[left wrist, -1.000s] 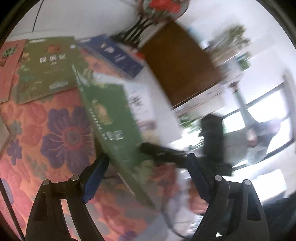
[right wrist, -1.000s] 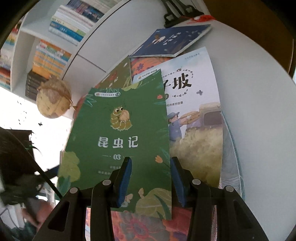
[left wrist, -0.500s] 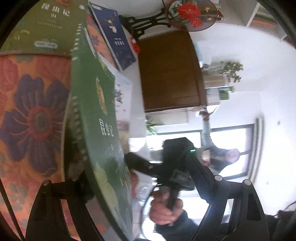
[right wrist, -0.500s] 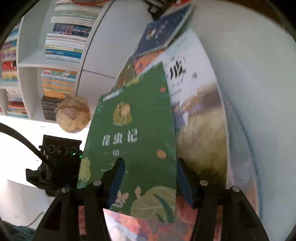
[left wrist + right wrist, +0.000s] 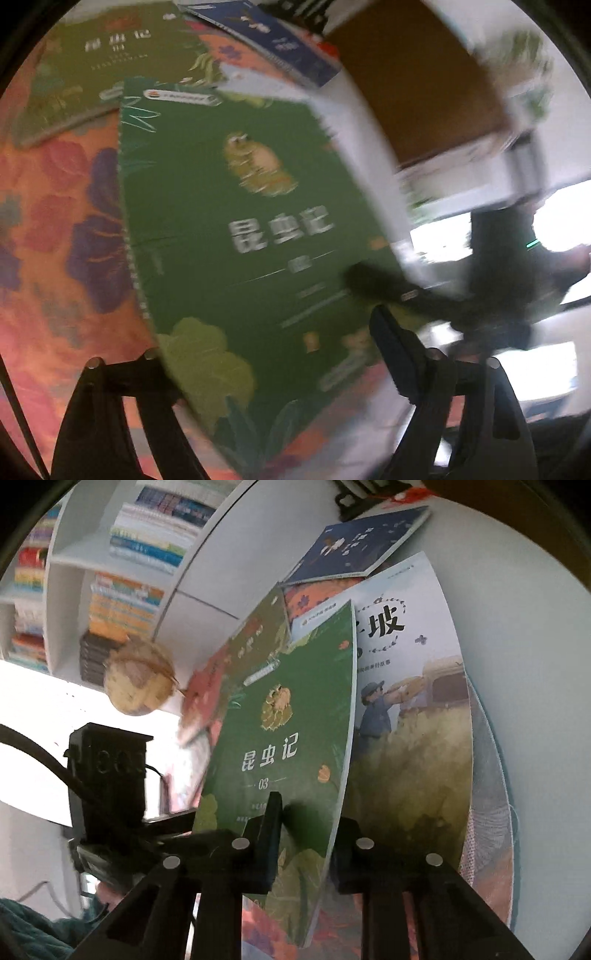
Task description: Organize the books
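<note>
Right wrist: right claw [image 5: 301, 830] closing on green book [image 5: 288, 738].

Supporting surface: a white round table [image 5: 517, 635], partly covered by a floral cloth [image 5: 55, 229] in orange, red and purple. Lying flat on the cloth — an olive-green book [image 5: 110, 59] at the far side. A navy-blue book [image 5: 362, 542] lies beside it, overlapping a pale illustrated book [image 5: 413, 686] — that one reaches onto the bare white tabletop.
</note>
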Demonstrator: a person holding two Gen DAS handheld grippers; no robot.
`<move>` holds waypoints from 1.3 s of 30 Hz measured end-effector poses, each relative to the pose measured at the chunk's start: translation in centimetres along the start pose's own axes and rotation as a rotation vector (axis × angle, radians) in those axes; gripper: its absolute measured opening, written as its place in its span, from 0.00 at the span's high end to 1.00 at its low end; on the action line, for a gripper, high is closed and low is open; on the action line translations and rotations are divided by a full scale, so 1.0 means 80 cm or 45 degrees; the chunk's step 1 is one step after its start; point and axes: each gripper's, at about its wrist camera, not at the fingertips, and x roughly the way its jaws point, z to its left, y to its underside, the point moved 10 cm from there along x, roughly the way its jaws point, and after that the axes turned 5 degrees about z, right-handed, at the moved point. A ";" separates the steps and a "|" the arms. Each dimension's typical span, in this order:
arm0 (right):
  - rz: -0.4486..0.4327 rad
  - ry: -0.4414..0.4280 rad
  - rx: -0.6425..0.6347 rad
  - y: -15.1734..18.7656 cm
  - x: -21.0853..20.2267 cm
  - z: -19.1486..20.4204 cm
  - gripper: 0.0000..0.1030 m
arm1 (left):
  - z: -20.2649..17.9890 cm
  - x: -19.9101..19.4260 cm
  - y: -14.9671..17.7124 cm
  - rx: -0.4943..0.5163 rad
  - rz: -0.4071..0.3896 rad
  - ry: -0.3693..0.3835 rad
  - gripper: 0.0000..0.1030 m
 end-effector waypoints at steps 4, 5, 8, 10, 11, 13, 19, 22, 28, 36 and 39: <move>0.052 0.137 -0.083 0.008 0.013 -0.003 0.80 | -0.008 0.013 0.010 0.216 0.013 -0.278 0.28; 0.062 0.159 -0.097 0.009 0.016 -0.003 0.80 | -0.011 0.014 0.010 0.258 0.008 -0.322 0.28; 0.061 0.215 -0.138 0.010 0.015 -0.004 0.80 | -0.017 0.013 0.011 0.320 -0.024 -0.369 0.28; 0.061 0.254 -0.180 0.012 0.013 -0.002 0.80 | -0.017 0.010 0.013 0.312 -0.037 -0.348 0.28; 0.059 0.265 -0.202 0.012 0.012 0.001 0.80 | -0.016 0.006 0.014 0.312 -0.052 -0.338 0.28; 0.059 0.278 -0.264 0.014 0.009 0.010 0.80 | -0.013 -0.004 0.015 0.308 -0.087 -0.324 0.28; 0.040 0.332 -0.398 0.019 0.008 0.042 0.80 | -0.004 -0.035 0.027 0.306 -0.164 -0.316 0.28; 0.023 0.324 -0.419 0.024 0.005 0.058 0.80 | -0.013 -0.053 0.038 0.316 -0.200 -0.334 0.28; -0.001 0.345 -0.513 0.038 0.007 0.110 0.80 | -0.010 -0.098 0.052 0.266 -0.291 -0.316 0.28; -0.012 0.271 -0.640 0.066 0.037 0.221 0.80 | 0.038 -0.195 0.101 0.188 -0.436 -0.375 0.28; -0.004 0.244 -0.712 0.077 0.062 0.277 0.80 | 0.068 -0.234 0.120 0.134 -0.485 -0.388 0.28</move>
